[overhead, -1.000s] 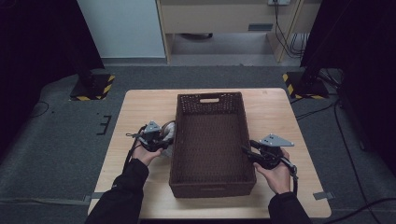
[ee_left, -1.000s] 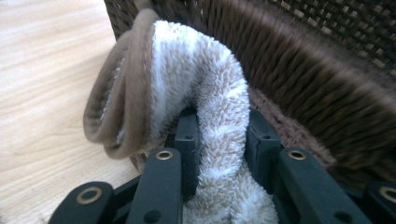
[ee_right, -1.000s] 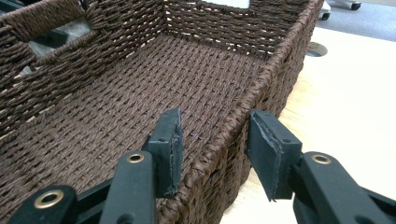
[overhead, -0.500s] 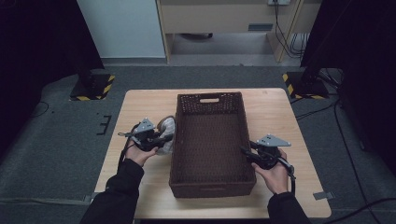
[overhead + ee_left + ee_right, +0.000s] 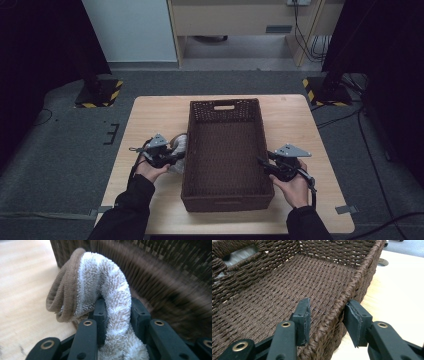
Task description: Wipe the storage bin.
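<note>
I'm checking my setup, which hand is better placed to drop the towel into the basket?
Left. The left tongs are already clamped on the towel beside the basket; the right tongs straddle the basket's rim.

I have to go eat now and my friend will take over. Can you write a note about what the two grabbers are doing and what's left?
Left gripper: shut on the white-and-brown towel, held just outside the basket's left wall, above the table.
Right gripper: its jaws straddle the right rim of the basket, one inside, one outside. Whether the pads actually press on the rim I cannot tell.
Done: towel picked up and brought beside the basket.
Left: probably lift the towel over the wall, drop it into the basket, which has nothing in it yet, and let go of the rim.
</note>
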`<state>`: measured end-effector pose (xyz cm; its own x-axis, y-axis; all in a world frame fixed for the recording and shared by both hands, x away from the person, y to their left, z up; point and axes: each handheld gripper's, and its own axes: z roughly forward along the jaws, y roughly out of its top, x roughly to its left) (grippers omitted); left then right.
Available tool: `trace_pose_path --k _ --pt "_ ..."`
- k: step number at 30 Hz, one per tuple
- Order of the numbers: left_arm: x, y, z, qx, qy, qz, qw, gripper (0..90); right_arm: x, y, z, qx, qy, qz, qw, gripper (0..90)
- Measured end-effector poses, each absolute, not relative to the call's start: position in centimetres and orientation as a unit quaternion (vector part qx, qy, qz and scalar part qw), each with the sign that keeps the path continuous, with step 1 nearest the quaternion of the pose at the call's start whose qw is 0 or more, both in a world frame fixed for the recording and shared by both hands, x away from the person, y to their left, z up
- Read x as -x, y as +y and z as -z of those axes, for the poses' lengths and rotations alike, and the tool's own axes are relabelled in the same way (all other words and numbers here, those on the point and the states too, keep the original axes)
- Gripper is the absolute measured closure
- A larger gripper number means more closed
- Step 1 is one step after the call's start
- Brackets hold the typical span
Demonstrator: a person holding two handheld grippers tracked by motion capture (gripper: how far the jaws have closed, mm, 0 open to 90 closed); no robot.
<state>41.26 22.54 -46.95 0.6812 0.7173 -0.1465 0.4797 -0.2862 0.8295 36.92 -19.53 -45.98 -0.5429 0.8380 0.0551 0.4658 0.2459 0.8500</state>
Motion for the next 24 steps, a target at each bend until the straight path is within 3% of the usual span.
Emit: trace_pose_path --k 6,18,24 --pt "-40.4 23.1 44.6 -0.78 0.357 -0.142 0.493 69.2 -36.9 -19.5 46.0 -0.429 0.761 -0.439 0.212 57.1" --pt "-40.4 21.5 49.0 -0.823 0.351 -0.131 0.427 69.3 -36.9 -19.5 46.0 -0.427 0.763 -0.437 0.211 56.4" --pt "-40.6 21.4 49.7 -0.823 0.357 -0.125 0.423 69.3 -36.9 -19.5 46.0 -0.427 0.763 -0.436 0.211 56.4"
